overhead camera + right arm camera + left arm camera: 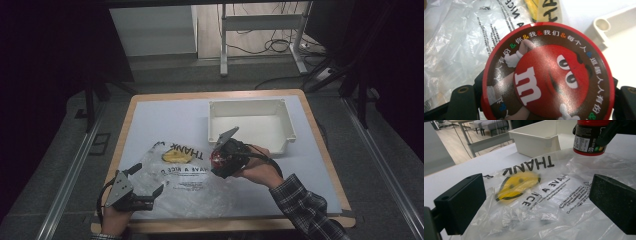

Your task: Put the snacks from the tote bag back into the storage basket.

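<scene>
"THANK" on plastic bag (544, 195); "m" on candy tub (549, 72)

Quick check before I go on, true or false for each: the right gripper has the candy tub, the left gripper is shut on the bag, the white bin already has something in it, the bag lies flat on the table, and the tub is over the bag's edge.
1. The right gripper is clamped on the red candy tub. True.
2. The left gripper is shut on the plastic bag. False: its jaws stand wide open over the bag, gripping nothing.
3. The white bin already holds an item. False: its inside looks bare.
4. The bag lies flat on the table. True, though crumpled.
5. The tub is held off the table above the bag's edge. True, as the left gripper view shows.
</scene>
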`<state>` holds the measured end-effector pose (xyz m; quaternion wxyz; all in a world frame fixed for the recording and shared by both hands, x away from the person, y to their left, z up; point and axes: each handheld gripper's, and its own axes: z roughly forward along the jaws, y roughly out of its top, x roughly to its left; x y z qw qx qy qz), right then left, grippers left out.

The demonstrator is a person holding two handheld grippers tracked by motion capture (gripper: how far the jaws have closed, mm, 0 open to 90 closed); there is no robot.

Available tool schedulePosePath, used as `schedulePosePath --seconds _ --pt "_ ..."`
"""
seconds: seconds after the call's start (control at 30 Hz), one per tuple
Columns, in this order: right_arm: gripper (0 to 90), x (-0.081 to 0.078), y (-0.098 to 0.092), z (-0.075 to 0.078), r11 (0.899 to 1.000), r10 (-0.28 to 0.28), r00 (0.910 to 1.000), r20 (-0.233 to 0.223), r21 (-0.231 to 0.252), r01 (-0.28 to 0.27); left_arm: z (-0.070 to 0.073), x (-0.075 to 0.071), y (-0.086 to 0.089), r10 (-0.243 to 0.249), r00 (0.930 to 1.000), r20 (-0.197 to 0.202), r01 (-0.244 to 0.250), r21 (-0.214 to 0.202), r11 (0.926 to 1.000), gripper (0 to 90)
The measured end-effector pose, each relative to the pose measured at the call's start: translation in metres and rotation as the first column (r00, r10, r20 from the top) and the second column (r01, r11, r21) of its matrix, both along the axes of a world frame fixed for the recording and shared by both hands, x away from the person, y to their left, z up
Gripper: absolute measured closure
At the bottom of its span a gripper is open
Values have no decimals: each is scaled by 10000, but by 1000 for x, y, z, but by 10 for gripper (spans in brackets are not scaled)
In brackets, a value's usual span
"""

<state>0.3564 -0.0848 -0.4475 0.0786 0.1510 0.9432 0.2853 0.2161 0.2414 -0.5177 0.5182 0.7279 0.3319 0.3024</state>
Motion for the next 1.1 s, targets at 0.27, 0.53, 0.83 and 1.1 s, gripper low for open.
schedulePosePath --seconds 0.27,0.53,0.83,1.1 --pt "256 7 -10 2 9996 -275 9996 3 -19 275 0 0 0 17 10000 16 -17 -3 10000 8" --pt "257 14 -17 5 9990 -437 9990 56 -20 437 0 0 0 17 10000 20 -17 -1 10000 8" --pt "257 26 -22 6 9983 -573 9983 111 -83 573 0 0 0 13 10000 13 -13 7 10000 8" --pt "257 39 -23 7 9978 -626 9980 133 -206 629 0 0 0 15 10000 23 -16 14 10000 8"
